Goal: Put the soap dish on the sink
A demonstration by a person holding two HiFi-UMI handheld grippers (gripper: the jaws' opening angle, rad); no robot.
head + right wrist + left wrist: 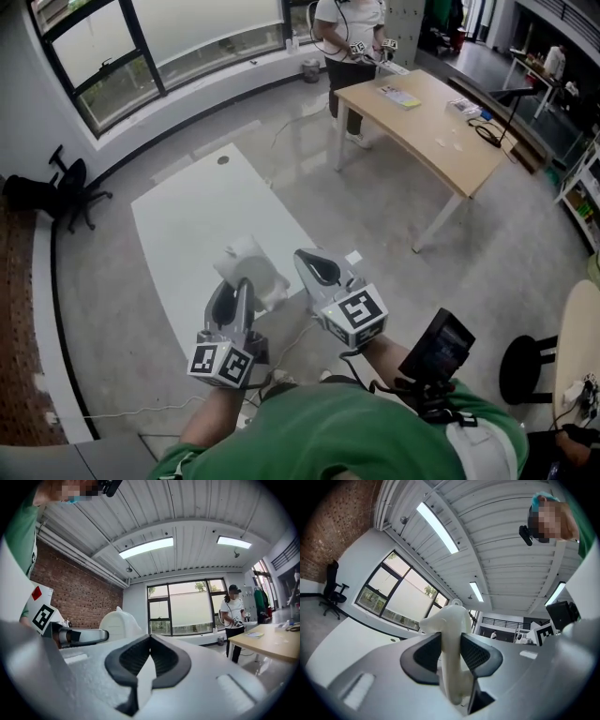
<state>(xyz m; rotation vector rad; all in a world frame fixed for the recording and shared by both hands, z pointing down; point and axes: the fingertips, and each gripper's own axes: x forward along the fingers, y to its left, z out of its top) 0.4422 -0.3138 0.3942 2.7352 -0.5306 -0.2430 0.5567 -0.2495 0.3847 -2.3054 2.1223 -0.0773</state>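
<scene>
Head view: no sink is in sight, so the carry is judged unfinished. The chief hazard is the soap dish (255,267) dropping onto the hard grey floor (450,272) if the grip slackens or the dish strikes the white table (187,225) beneath it. The dish projects from the tip of the left gripper (234,298) at lower centre-left, above the table's near end. The right gripper (314,265) lies just to its right, apart from the dish. Left gripper view: the left gripper (451,649) is clamped on the dish (449,620), which runs edge-on up the middle of the frame between the pads (477,654). The hold takes only a narrow strip of a smooth, rounded body, so a twist or a knock could plausibly lever it out. Right gripper view: the right gripper (150,641) has its jaws together with nothing between them and so lends no support. The dish (119,623) appears at centre-left, beyond these jaws and beside the left gripper (77,637). A sideways drift of either hand might bump the two together.
</scene>
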